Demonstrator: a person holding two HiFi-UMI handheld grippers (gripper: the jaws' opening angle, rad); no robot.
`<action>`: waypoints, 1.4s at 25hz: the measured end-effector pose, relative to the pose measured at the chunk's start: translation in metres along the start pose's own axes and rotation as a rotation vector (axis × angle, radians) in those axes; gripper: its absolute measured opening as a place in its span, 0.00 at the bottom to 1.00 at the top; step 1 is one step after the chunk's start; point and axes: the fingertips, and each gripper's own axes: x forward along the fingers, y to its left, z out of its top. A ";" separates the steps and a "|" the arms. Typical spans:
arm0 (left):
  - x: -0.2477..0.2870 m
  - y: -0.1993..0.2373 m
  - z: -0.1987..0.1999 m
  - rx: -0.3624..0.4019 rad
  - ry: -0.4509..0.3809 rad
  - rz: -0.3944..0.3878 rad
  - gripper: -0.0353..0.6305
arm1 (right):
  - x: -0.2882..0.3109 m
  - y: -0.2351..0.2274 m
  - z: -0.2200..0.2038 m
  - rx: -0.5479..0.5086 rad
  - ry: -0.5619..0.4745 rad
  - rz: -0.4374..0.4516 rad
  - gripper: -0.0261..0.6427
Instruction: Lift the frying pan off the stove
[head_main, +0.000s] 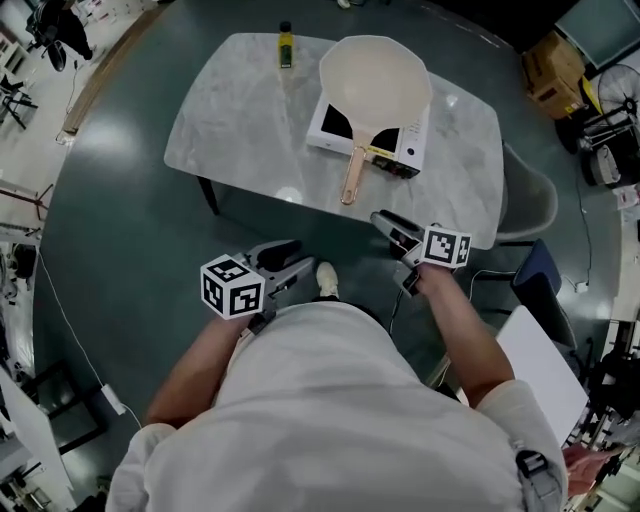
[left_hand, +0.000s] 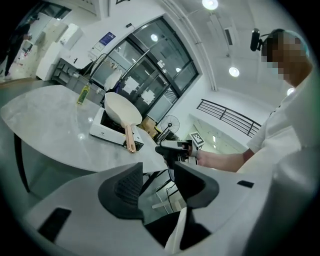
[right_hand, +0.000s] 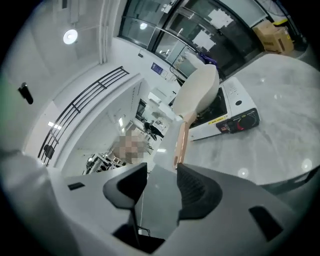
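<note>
A cream frying pan (head_main: 375, 80) with a pinkish handle (head_main: 353, 175) sits on a white portable stove (head_main: 415, 150) on the marble table (head_main: 240, 120). Both grippers hang in front of the table's near edge, well short of the pan. My left gripper (head_main: 290, 262) is open and empty; its own view shows the jaws (left_hand: 157, 187) apart, with the pan (left_hand: 121, 109) far ahead. My right gripper (head_main: 392, 228) is open too, close to the table edge. In its view the jaws (right_hand: 162, 187) hold nothing and the pan handle (right_hand: 181, 142) points down towards them.
A small yellow bottle (head_main: 286, 45) stands at the table's far edge, left of the stove. A grey chair (head_main: 530, 200) sits at the table's right end. Cardboard boxes (head_main: 555, 70) and equipment are beyond it. The person's foot (head_main: 326, 278) is by the table.
</note>
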 end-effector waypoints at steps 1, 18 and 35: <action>0.010 0.005 0.004 -0.015 0.005 0.003 0.34 | 0.006 -0.009 0.012 0.023 0.002 0.012 0.33; 0.143 0.088 0.033 -0.226 0.056 -0.012 0.42 | 0.125 -0.090 0.117 0.247 0.113 0.197 0.48; 0.192 0.104 0.031 -0.332 0.081 -0.071 0.27 | 0.173 -0.090 0.144 0.290 0.118 0.285 0.31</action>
